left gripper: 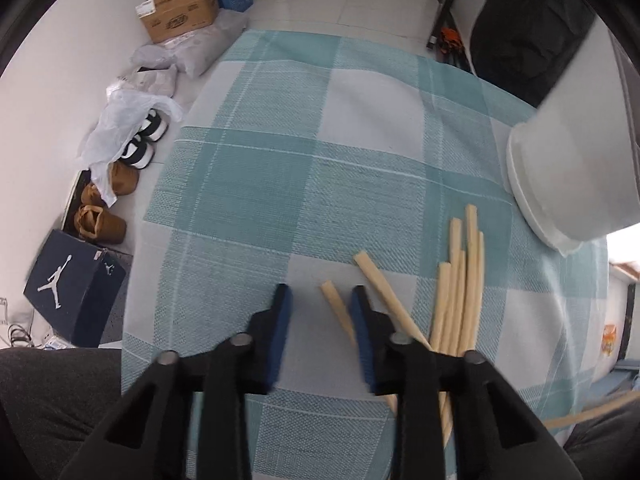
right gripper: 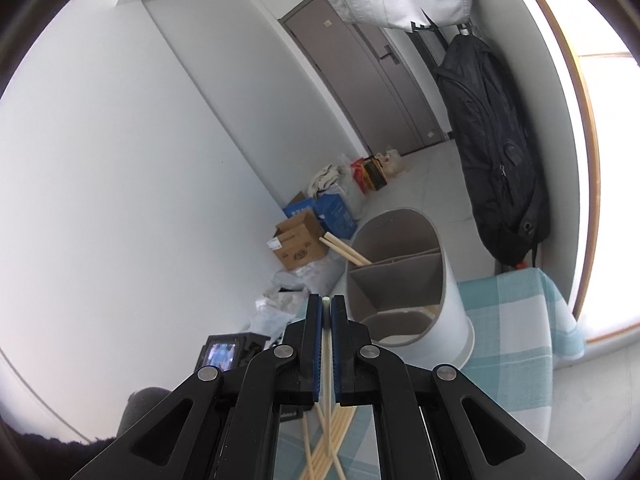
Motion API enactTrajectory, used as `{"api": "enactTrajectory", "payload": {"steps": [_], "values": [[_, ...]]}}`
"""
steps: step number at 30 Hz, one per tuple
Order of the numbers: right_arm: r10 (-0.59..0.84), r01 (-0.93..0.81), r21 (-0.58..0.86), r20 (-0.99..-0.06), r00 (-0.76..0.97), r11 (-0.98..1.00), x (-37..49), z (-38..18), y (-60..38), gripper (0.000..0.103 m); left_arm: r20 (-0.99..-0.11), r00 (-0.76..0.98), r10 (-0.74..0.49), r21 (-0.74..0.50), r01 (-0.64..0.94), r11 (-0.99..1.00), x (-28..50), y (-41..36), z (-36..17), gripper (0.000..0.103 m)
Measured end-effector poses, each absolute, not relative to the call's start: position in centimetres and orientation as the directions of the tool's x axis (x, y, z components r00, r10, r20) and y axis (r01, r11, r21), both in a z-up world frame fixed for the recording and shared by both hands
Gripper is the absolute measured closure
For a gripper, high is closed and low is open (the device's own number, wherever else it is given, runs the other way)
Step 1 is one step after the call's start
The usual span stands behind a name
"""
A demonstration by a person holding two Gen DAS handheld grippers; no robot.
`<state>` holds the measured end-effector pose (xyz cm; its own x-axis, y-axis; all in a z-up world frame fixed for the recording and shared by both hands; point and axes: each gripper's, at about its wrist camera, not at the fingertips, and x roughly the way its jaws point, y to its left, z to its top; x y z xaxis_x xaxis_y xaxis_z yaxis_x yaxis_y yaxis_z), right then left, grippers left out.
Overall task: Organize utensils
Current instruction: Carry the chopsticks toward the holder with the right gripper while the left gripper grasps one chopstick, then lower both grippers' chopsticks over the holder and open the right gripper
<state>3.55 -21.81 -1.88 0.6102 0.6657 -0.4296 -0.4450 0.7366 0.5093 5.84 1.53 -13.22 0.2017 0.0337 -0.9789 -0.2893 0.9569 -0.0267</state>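
Note:
Several pale wooden chopsticks point(left gripper: 460, 280) lie loose on the teal checked tablecloth point(left gripper: 280, 160). My left gripper point(left gripper: 320, 306) points down over them, open, with one chopstick point(left gripper: 335, 302) lying between its fingers close to the right pad. My right gripper point(right gripper: 327, 308) is shut on a single chopstick point(right gripper: 327, 356), held above the table and aimed left of the white divided holder point(right gripper: 452, 312). Two chopsticks point(right gripper: 344, 249) lean out of the holder's far compartment. The holder's white wall point(left gripper: 568, 168) stands at the right in the left wrist view.
Boxes point(left gripper: 180, 8), bags and shoes point(left gripper: 144, 140) sit on the floor beyond the table's left edge. A black backpack point(right gripper: 492, 140) hangs on the wall behind the holder. A person's dark trouser leg point(left gripper: 52, 408) is at the near left.

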Motion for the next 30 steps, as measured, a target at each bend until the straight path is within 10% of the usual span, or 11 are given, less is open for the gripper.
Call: {"api": "enactTrajectory", "payload": {"steps": [17,30], "values": [[0.623,-0.406,0.484,-0.479,0.619,0.775,3.7,-2.9,-21.2,0.099,-0.938,0.341,-0.059,-0.169,-0.301,0.939,5.5,2.0,-11.4,0.101],[0.594,-0.407,0.437,-0.508,0.624,0.802,3.1,-3.4,-19.3,0.099,-0.715,0.684,-0.143,-0.369,-0.196,0.909,2.4,3.3,-3.9,0.101]]}}
